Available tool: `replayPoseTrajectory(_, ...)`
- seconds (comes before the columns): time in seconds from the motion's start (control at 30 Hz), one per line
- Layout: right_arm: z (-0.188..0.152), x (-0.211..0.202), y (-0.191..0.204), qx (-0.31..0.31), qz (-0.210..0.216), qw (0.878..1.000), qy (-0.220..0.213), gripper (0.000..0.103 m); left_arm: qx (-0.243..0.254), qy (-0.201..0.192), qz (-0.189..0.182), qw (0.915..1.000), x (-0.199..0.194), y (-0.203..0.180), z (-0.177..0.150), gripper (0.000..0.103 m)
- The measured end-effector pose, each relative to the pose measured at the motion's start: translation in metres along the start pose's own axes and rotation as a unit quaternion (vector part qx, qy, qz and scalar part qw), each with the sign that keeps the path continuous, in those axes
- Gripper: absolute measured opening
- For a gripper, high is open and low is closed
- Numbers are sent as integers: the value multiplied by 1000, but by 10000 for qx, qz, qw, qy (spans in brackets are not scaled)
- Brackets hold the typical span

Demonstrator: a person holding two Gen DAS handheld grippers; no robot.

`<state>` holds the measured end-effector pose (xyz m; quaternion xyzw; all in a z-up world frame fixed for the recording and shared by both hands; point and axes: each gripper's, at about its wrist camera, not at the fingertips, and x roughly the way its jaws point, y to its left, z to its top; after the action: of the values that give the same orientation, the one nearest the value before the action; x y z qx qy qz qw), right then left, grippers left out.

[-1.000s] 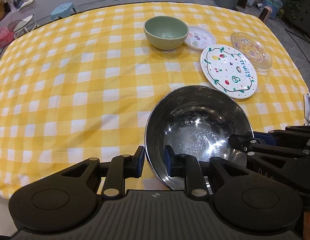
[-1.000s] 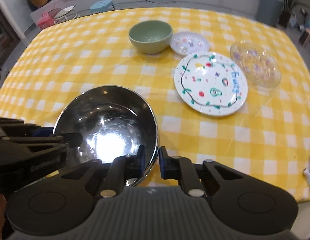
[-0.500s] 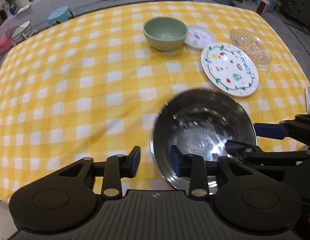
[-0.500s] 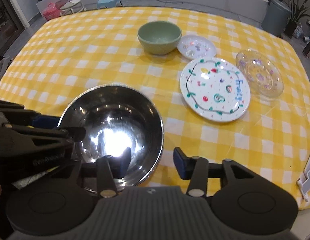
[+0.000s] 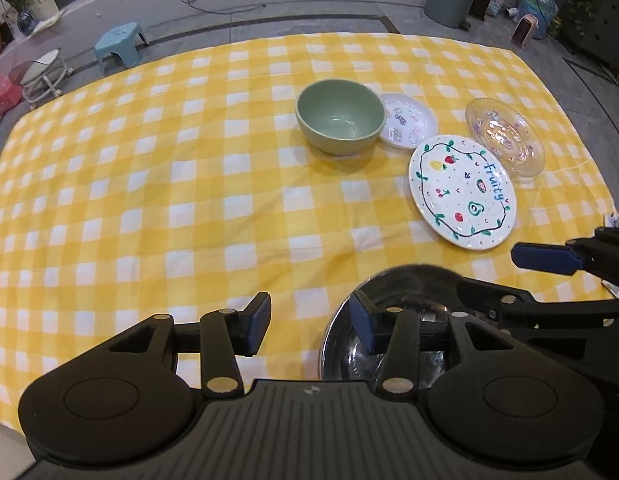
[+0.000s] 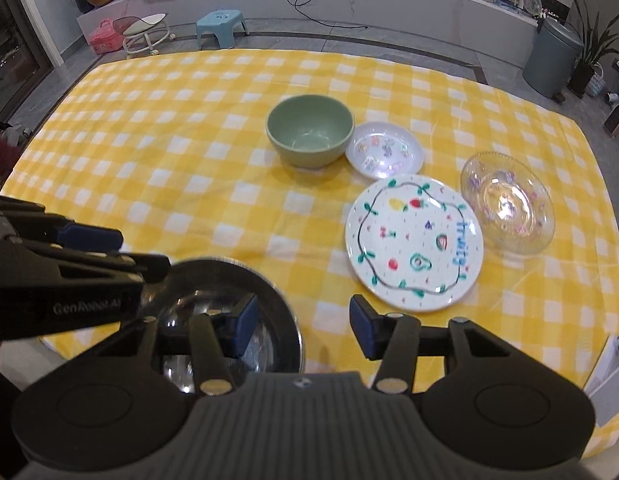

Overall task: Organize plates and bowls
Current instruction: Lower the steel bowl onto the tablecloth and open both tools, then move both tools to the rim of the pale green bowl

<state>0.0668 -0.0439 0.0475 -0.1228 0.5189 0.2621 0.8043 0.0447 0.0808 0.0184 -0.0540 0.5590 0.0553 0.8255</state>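
In the left wrist view, the left gripper [image 5: 303, 322] had just been opening and stood released, the steel bowl [image 5: 405, 292] set down on the surface [image 5: 149, 184] at five o'clock. In the right wrist view, the right gripper [image 6: 303, 326] had likewise been opening, empty; green bowl [image 6: 309, 130], fruit plate [image 6: 413, 240], small plate [image 6: 383, 150] and glass dish [image 6: 507, 202] remained unstacked toward one o'clock.

blue stool [image 6: 222, 28], grey bin [image 6: 556, 58], checked tablecloth [image 6: 181, 152]

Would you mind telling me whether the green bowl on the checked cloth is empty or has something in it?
Empty. Both wrist views look down into the green bowl, and its inside shows only bare glazed surface with light reflections.
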Motion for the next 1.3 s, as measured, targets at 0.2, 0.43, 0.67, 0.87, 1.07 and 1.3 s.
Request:
replayPoseTrajectory(0.2,30,18,-9,-37,-151,9995,259,61,46,158,187,9997,14,1,25,59)
replayPoseTrajectory(0.43,63,47,-25,294,-125,9980,553,63,-50,271,339,9990,37,6,55,62)
replayPoseTrajectory(0.67,90,73,-33,438,-279,9963,687,65,20,380,550,9978,58,6,83,62)
replayPoseTrajectory(0.87,117,90,-37,619,-399,9949,694,55,-5,365,732,9967,71,4,110,62)
replayPoseTrajectory(1.07,137,106,-44,827,-358,9929,777,47,-71,400,695,9968,85,9,128,62)
replayPoseTrajectory(1.3,154,130,-46,948,-382,9902,953,43,-82,483,745,9960,102,12,144,58)
